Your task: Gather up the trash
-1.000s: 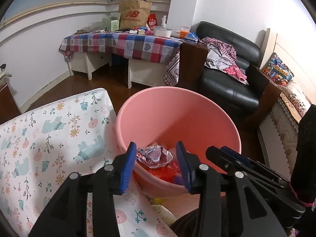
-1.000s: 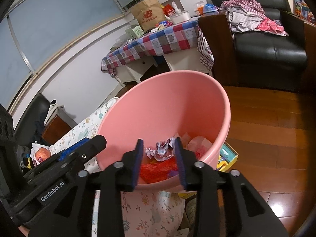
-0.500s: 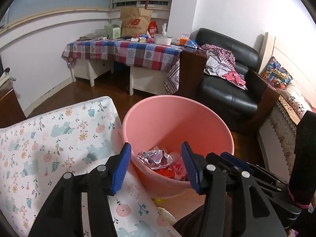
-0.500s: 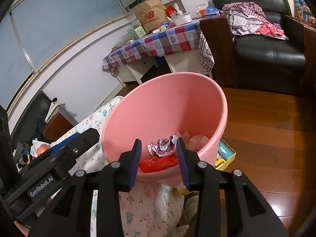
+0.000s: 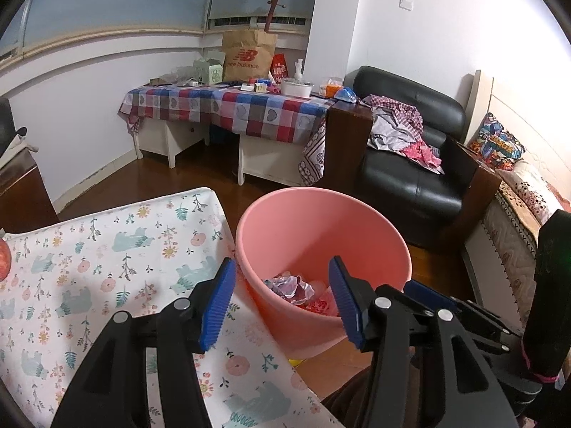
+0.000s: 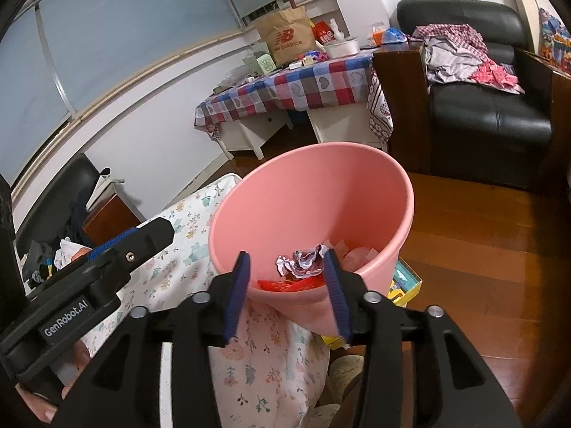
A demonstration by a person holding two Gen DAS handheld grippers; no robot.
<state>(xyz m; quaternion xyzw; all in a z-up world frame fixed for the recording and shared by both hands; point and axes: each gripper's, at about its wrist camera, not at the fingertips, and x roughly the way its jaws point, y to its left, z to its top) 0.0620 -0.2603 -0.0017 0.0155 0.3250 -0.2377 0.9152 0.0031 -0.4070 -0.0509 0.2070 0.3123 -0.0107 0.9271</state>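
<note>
Hovering above the pink bin (image 5: pixel 323 235) with both tools backed off and higher than a second ago, so more of the floor and room shows around the rim. Left gripper (image 5: pixel 282 301) spread wide, nothing between its blue pads (image 5: pixel 216 306), noticeably wider than a second ago. Right gripper (image 6: pixel 287 290) opening at this moment, also empty; only the bin's near rim and its contents seen through the gap, not touched. Down in the bin bottom: crumpled foil wrapper (image 6: pixel 301 260) on top of red packaging (image 6: pixel 292 283) and pale pink scraps, sitting toward the near wall. Reads as a drop just finished, with the trash inside and both pairs of jaws released. Beside the bin on the left, floral cloth (image 5: pixel 107 260), its corner next to the rim, with no loose litter visible on the part in view. Beyond, wooden floor (image 6: pixel 481 235), checked table (image 5: pixel 228 105) against the wall, black armchair (image 5: pixel 410 164) with clothes. Likely next: looking for another piece.
</note>
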